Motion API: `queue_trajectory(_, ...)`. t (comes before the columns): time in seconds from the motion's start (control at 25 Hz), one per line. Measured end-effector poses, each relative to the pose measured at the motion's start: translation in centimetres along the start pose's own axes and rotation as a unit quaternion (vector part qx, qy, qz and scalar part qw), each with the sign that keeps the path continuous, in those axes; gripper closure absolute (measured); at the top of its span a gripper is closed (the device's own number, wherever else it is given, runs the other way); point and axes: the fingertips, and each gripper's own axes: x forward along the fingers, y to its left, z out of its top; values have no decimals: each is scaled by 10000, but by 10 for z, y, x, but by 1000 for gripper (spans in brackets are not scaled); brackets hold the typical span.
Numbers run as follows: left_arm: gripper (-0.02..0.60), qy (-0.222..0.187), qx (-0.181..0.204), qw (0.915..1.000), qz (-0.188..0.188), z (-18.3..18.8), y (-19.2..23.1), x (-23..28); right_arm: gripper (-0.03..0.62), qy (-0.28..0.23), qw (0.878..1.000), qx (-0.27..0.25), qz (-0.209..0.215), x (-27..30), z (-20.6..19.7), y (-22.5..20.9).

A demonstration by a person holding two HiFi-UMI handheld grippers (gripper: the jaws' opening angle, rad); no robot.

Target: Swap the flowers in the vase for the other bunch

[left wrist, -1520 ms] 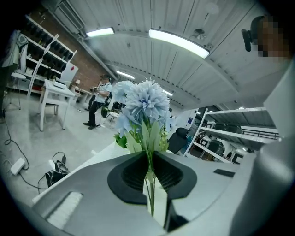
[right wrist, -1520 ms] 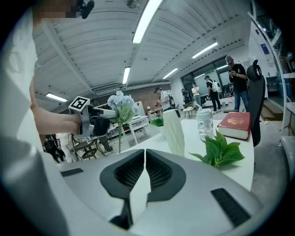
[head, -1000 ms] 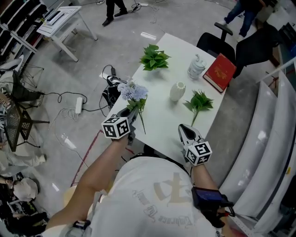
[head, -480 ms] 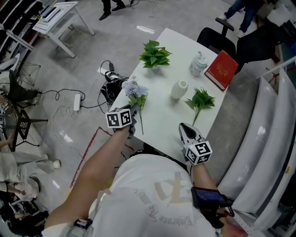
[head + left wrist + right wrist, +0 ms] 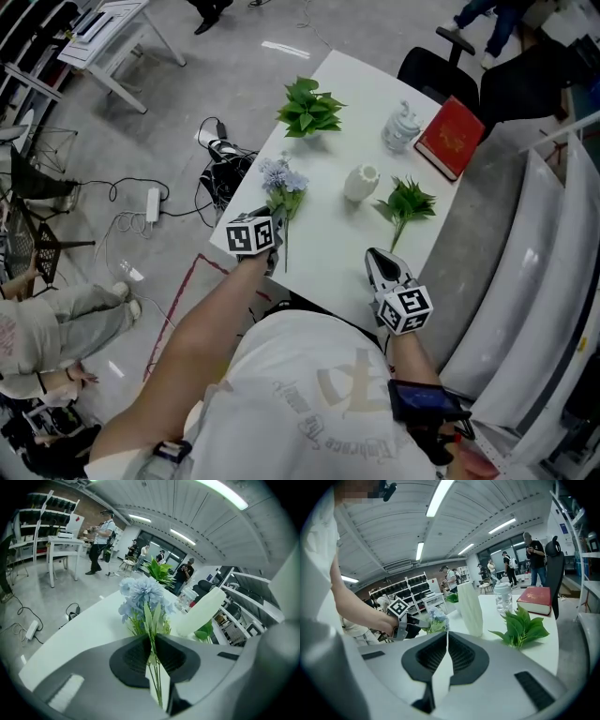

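Soft blue flowers (image 5: 281, 178) on thin green stems sit pinched in the left gripper (image 5: 274, 251), tilted down over the smooth white table (image 5: 328, 248) — near the ribbed vase (image 5: 361, 184). The right gripper (image 5: 379, 266) has its 2 jaws closed, empty.

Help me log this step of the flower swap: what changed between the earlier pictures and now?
The left tool, clamped on the stems of the blue flowers, has sunk toward the table near its left edge; nothing was grabbed or released. Unchanged: the right tool shut and empty over the near edge, the white vase empty, the green bunch lying beside it.
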Motion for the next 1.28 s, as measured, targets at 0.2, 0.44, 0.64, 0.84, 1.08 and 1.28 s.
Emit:
queue_trajectory(0.2, 546, 148, 95, 9998, 76, -6, -3, 11, 583, 22, 10000, 38, 49, 2, -3, -7)
queue_trajectory(0.44, 532, 396, 113, 9989, 210, -17, -3, 22, 583, 49, 9999, 62, 107, 0, -2, -14)
queue_trajectory(0.64, 461, 498, 158, 9985, 160, -22, -9, 28, 583, 56, 9999, 82, 121, -5, -5, -22)
queue_trajectory(0.84, 387, 607, 203, 9979, 134, -28, -14, 27, 583, 15, 9998, 82, 155, -8, -4, -24)
queue_trajectory(1.08, 348, 625, 316, 9974, 173, -32, -21, 19, 583, -22, 9998, 72, 201, -13, -2, -25)
queue_trajectory(1.28, 331, 564, 412, 9975, 114, -33, -28, 11, 583, -58, 9997, 45, 250, -15, -2, -23)
